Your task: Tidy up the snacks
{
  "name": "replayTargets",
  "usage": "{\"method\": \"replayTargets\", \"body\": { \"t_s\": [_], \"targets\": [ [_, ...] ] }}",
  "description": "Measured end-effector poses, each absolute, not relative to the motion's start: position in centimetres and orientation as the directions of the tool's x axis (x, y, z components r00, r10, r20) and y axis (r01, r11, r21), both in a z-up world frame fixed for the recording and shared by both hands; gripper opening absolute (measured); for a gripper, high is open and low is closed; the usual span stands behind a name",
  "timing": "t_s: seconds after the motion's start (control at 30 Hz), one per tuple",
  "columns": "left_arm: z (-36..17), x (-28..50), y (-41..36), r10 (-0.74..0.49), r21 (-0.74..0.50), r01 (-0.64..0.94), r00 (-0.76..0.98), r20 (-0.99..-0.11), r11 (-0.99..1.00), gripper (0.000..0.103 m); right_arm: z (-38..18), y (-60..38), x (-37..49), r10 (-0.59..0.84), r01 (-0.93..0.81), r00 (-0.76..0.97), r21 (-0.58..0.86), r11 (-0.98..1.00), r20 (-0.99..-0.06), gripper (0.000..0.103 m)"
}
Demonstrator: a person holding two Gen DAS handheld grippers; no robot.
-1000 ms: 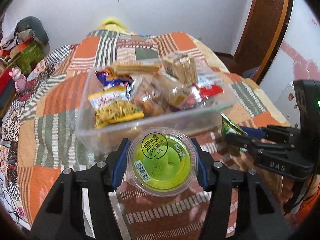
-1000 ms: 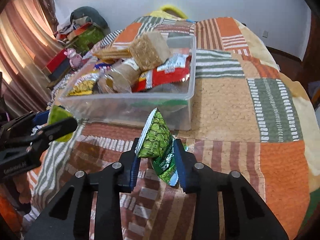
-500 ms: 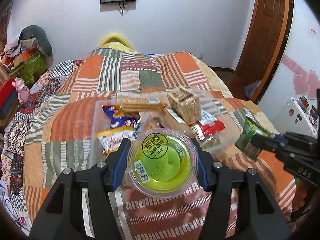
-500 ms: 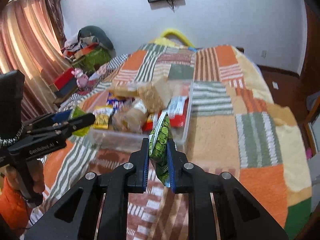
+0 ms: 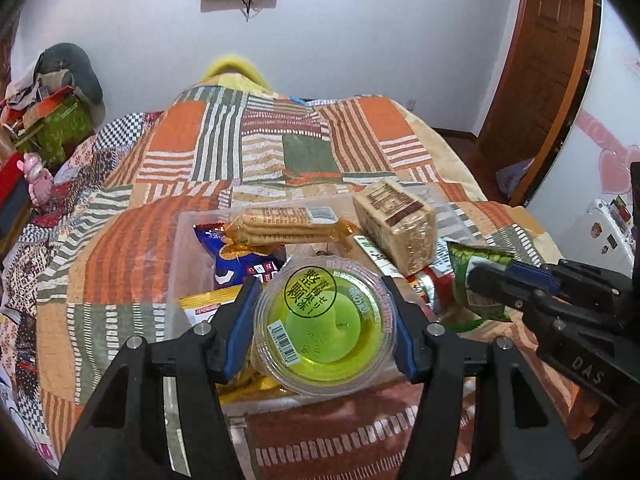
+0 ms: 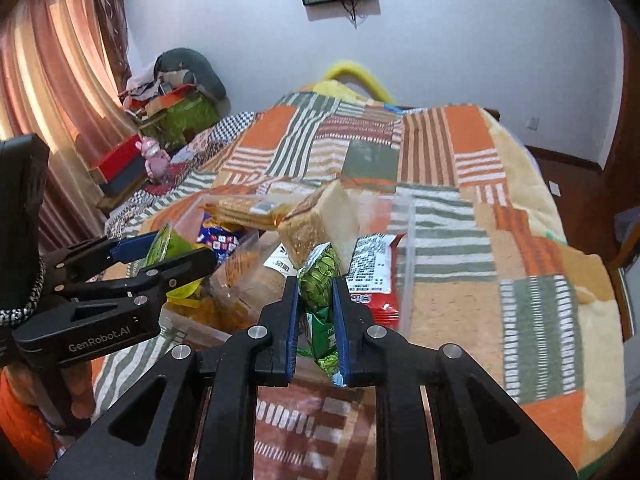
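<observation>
1. Jelly cup (image 5: 326, 330): rigid, smooth-walled, probably slippery; left gripper (image 5: 324, 332) fingers clamp its sides, above the clear bin (image 5: 180, 280).
2. Green pea packet (image 6: 322, 300): light, crinkly; right gripper (image 6: 316, 320) fingers pinch mid-body, near the bin.

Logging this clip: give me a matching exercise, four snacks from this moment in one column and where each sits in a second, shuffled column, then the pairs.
Things:
1. jelly cup
2. green pea packet
3. cracker pack
4. red packet

Places:
A. lying across the far end of the clear bin
B. held in the left gripper
C. in the bin by its right wall
D. held in the right gripper

Pairs: 1-B, 2-D, 3-A, 4-C
</observation>
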State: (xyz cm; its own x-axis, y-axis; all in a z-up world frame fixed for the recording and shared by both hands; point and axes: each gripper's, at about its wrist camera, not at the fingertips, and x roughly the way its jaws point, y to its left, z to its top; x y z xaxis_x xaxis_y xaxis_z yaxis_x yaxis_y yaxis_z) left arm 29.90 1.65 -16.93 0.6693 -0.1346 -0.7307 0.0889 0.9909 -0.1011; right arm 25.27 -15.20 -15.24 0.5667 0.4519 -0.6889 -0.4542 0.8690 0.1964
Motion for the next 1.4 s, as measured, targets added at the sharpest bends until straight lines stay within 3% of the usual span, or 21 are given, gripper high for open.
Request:
{"method": "replayTargets", "body": {
  "t_s": [0.27, 0.33, 0.5, 0.77, 1.17, 1.4],
  "targets": [
    [-18.6, 30.6, 2.5, -0.109, -0.106, 0.043, 0.651, -0.752, 0.993, 0.06, -15.7, -13.5, 24.8, 0.493, -0.503, 0.513, 0.219, 0.836, -0.703, 0.03],
    [-18.1, 30.3, 2.6, -0.112, -0.107, 0.048, 0.659, -0.744, 0.993, 0.065, -15.9, -13.1, 24.7, 0.494, -0.511, 0.499, 0.22, 0.831, -0.712, 0.046],
    [-16.3, 29.1, 2.9, -0.092, -0.083, 0.045, 0.683, -0.725, 0.995, 0.075, -15.3, -13.3, 24.3, 0.508, -0.508, 0.491, 0.24, 0.827, -0.707, 0.059],
    [-11.6, 25.1, 3.5, -0.074, -0.076, 0.033, 0.764, -0.641, 0.997, 0.077, -11.3, -15.7, 22.1, 0.492, -0.477, 0.575, 0.22, 0.851, -0.654, 0.06],
    [-2.4, 14.5, 2.8, -0.054, -0.049, 0.037, 0.915, -0.401, 0.998, 0.078, -2.2, -19.0, 13.0, 0.485, -0.472, 0.745, 0.151, 0.868, -0.458, 0.062],
    [1.0, 8.6, 2.2, -0.05, -0.037, 0.041, 0.959, -0.278, 0.998, 0.095, 0.6, -20.1, 8.6, 0.476, -0.459, 0.81, 0.137, 0.878, -0.341, 0.073]
  ]
}}
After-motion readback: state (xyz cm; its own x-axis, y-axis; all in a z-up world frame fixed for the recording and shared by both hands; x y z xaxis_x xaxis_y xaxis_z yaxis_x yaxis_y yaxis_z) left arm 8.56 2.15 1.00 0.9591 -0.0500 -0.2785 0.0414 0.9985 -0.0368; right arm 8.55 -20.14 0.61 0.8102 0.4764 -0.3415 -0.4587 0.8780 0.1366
